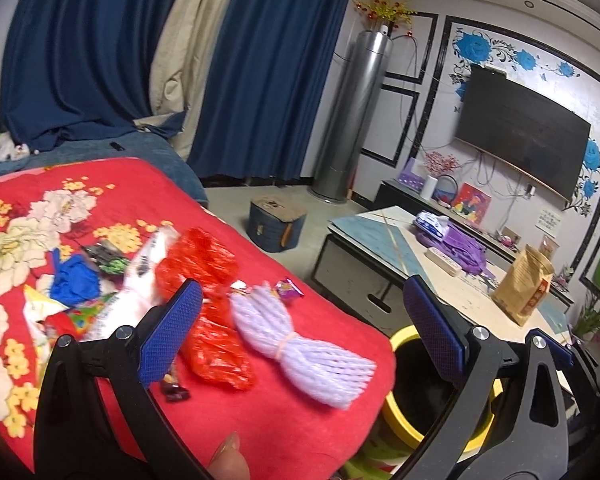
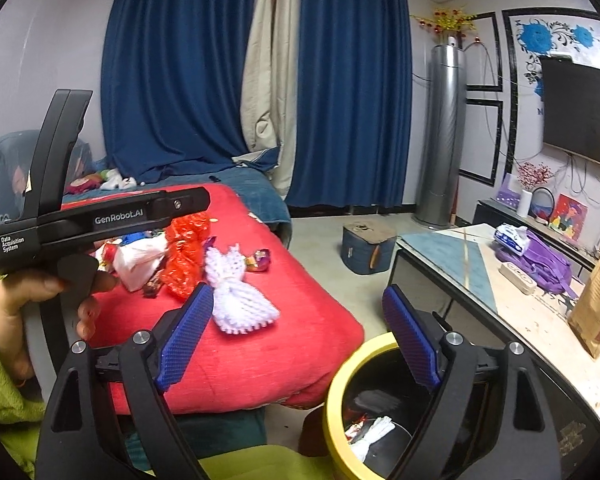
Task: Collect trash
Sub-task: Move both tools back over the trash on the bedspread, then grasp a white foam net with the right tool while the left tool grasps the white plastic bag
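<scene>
Trash lies on a red floral blanket (image 1: 260, 408): a white foam fruit net (image 1: 300, 344), red plastic bags (image 1: 216, 344), a white wrapper (image 1: 140, 280), a blue scrap (image 1: 74, 282) and candy wrappers (image 1: 288, 290). My left gripper (image 1: 300, 332) is open and empty, hovering above the foam net. My right gripper (image 2: 300, 336) is open and empty, over the blanket's edge and the yellow-rimmed bin (image 2: 336, 392). The bin holds a white net (image 2: 374, 432) and scraps. The foam net (image 2: 236, 296) and red bags (image 2: 186, 256) also show in the right wrist view, beside the left gripper's body (image 2: 100, 220).
A low table (image 1: 384, 236) stands to the right with a purple bag (image 1: 460, 246) and a brown paper bag (image 1: 522, 288). A dark box (image 1: 276, 224) sits on the floor. Blue curtains, a tall silver unit (image 1: 356, 120) and a wall TV (image 1: 524, 128) are behind.
</scene>
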